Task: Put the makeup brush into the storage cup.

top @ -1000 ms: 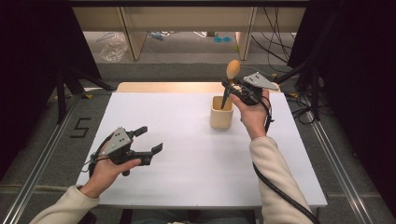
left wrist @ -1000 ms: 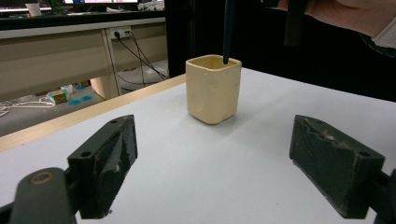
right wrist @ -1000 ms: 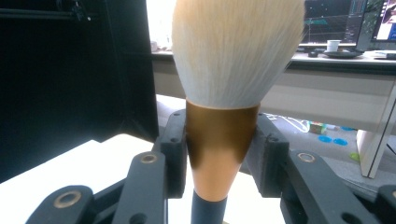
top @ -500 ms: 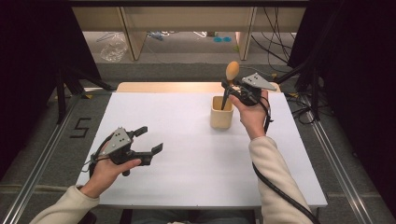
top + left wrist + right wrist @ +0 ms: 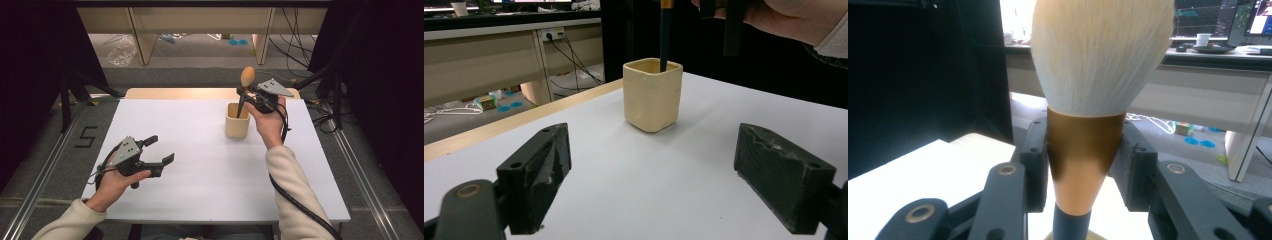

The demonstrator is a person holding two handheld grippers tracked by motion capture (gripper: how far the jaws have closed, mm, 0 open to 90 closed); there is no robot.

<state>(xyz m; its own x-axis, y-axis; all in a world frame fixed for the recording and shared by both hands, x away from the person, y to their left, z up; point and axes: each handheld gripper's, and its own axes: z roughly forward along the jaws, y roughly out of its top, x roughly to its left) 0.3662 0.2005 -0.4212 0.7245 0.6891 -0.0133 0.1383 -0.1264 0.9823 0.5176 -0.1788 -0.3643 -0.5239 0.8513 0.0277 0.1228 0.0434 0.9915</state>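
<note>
Your right tool is clamped on the copper ferrule of a makeup brush, bristles up, its dark handle reaching down into the cream cup at the far middle of the white tabletop. Your left tool rests low at the near left, jaws spread with nothing between them, well apart from the cup.

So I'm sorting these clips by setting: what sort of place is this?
Probably a lab or office workroom: a white table on a metal frame, loose cables on the floor, and desks with monitors behind.
</note>
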